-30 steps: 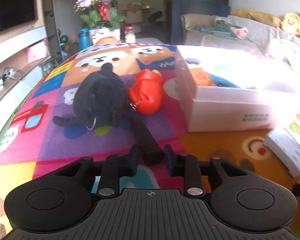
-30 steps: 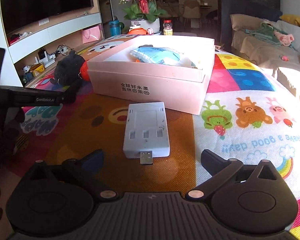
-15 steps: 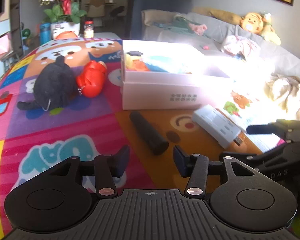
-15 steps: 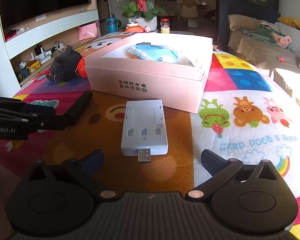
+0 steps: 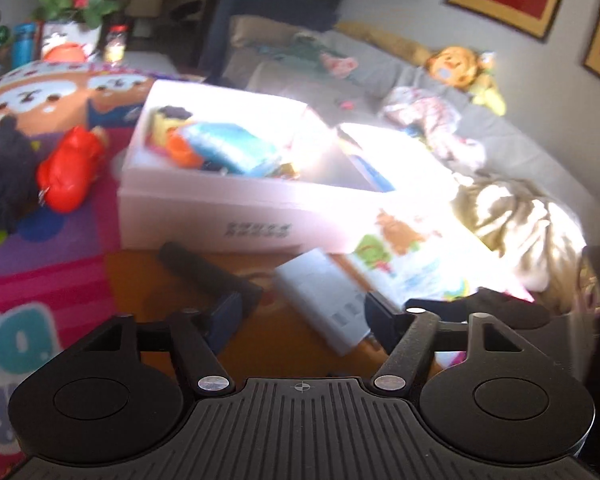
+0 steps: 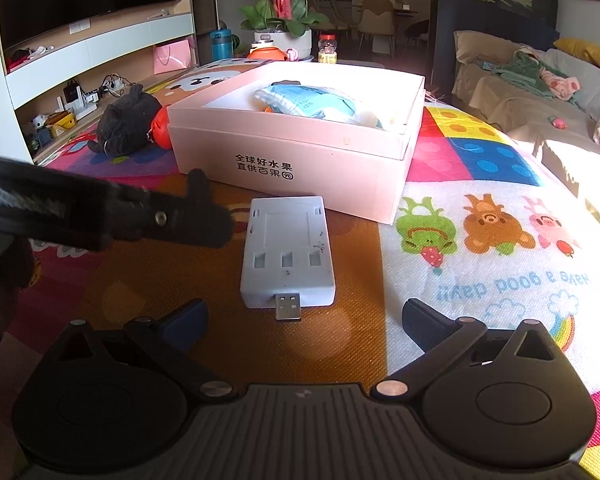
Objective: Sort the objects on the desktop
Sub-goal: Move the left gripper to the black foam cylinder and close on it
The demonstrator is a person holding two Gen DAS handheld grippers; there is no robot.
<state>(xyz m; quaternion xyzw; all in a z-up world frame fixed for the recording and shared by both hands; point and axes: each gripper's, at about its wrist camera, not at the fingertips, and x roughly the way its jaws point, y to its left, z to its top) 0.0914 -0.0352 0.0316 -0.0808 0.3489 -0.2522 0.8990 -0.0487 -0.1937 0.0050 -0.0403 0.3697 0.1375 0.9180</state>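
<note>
- White plastic charger [image 6: 287, 251] lies flat on the play mat [image 6: 500, 248], just before the pink box [image 6: 300, 160], USB plug toward me.
- Looks light, rigid, smooth; I'd pinch its long sides.
- Right gripper [image 6: 305, 318] gapes empty.
- Left gripper [image 5: 302, 312] spread wide over it, black cylinder [image 5: 208, 272] beside.
</note>
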